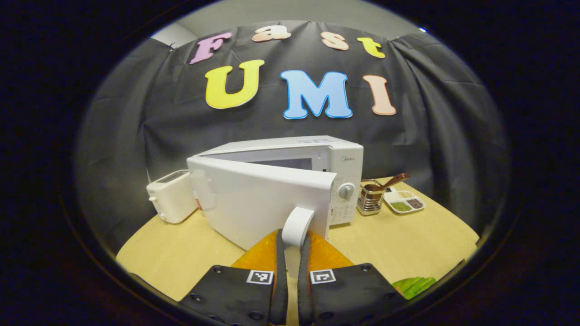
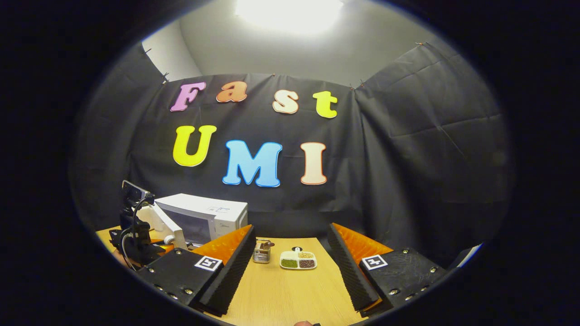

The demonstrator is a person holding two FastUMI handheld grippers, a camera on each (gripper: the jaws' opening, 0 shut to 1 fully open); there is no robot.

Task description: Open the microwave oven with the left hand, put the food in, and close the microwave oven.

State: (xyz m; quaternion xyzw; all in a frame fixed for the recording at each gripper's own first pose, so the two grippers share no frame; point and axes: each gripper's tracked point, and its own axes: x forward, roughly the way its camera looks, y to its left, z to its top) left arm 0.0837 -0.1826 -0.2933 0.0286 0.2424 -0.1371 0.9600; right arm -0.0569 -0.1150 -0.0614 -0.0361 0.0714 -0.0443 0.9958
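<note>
Left tool clamps the upright door handle of the half-open microwave; right tool gapes wide.

A ceiling light glares overhead; both views are sharp, with edges bent by fisheye.

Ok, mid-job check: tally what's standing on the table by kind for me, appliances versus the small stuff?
Appliances: 2, the microwave oven with its door partly open, and the toaster.
Utensil holders: 1, the metal caddy with a spoon in it.
Dishes: 1, the divided tray of seeds.
Green items: 1, at the near edge, too cut off to identify.
Total: 5.
</note>
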